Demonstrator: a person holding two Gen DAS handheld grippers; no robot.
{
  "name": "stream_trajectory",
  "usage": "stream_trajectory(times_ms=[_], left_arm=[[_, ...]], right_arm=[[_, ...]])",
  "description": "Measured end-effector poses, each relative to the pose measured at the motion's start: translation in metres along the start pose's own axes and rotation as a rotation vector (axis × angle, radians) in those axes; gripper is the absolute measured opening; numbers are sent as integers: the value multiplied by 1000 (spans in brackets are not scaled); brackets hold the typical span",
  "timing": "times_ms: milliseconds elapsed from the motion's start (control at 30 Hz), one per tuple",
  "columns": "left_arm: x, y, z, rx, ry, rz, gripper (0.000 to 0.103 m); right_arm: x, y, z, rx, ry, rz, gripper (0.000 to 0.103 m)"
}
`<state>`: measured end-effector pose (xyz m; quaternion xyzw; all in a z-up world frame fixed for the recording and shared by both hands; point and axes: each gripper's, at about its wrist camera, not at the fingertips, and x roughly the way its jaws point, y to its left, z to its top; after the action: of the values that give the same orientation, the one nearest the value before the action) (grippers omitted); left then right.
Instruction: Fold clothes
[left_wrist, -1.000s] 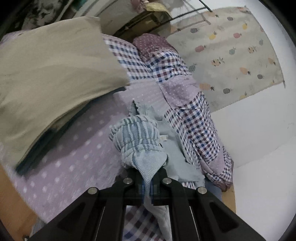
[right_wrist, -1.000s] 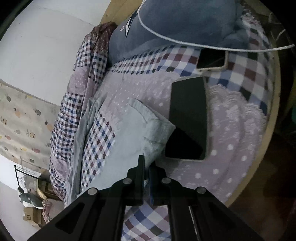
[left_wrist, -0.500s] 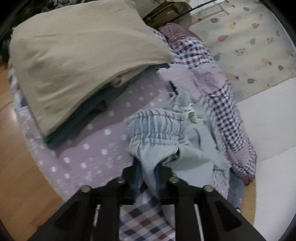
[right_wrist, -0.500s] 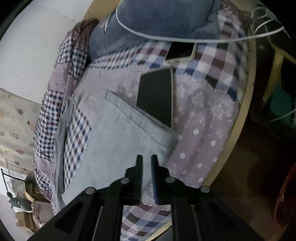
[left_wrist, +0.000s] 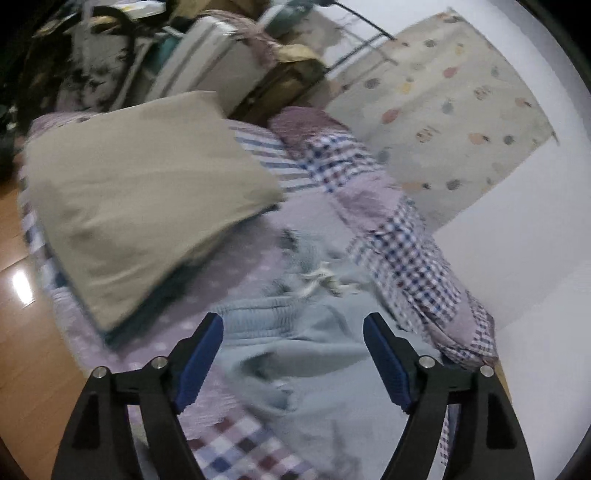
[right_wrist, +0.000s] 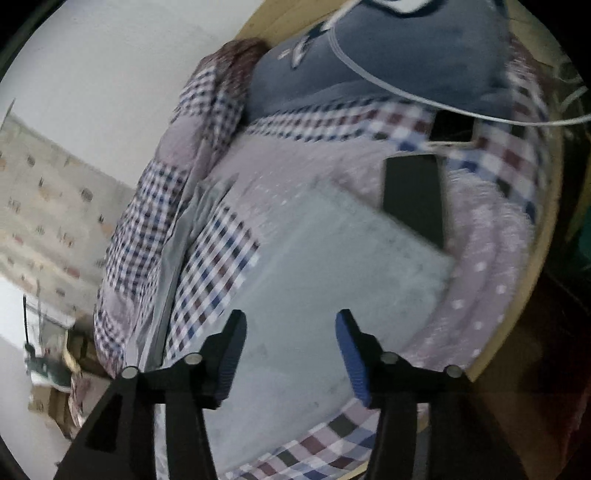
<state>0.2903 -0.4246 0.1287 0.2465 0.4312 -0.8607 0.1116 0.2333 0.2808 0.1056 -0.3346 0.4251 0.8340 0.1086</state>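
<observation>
Cushion (left_wrist: 140, 199) in beige is sitting at far left on the dotted quilt (left_wrist: 229, 284). Pale blue trousers (left_wrist: 317, 354) are lying flat on it beneath the left gripper (left_wrist: 293, 362), gaping wide and empty. The right gripper (right_wrist: 291, 356) is likewise spreading wide above the folded legs (right_wrist: 332, 280), beside a black tablet (right_wrist: 413, 195).

Dim, motion-blurred fisheye views with dark corners; glare on floor (left_wrist: 22, 290).
</observation>
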Motion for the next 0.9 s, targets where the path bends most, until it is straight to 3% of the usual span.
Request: stream_trajectory(times_ms=[200, 333, 500, 633, 767, 900], left_arm=[[62, -86, -26, 156, 86, -112, 85], [116, -159, -71, 330, 180, -207, 88], [180, -221, -126, 451, 268, -308, 88], [233, -243, -163, 481, 328, -349, 88], [270, -231, -191, 489, 349, -369, 88], [297, -221, -204, 509, 398, -316, 88]], right_arm=[[32, 38, -12, -78, 60, 34, 63], [55, 70, -3, -130, 63, 56, 68], [89, 110, 19, -189, 49, 72, 73], [126, 147, 45, -232, 50, 78, 74], [172, 190, 76, -325, 46, 86, 74], [229, 217, 107, -360, 47, 163, 74]])
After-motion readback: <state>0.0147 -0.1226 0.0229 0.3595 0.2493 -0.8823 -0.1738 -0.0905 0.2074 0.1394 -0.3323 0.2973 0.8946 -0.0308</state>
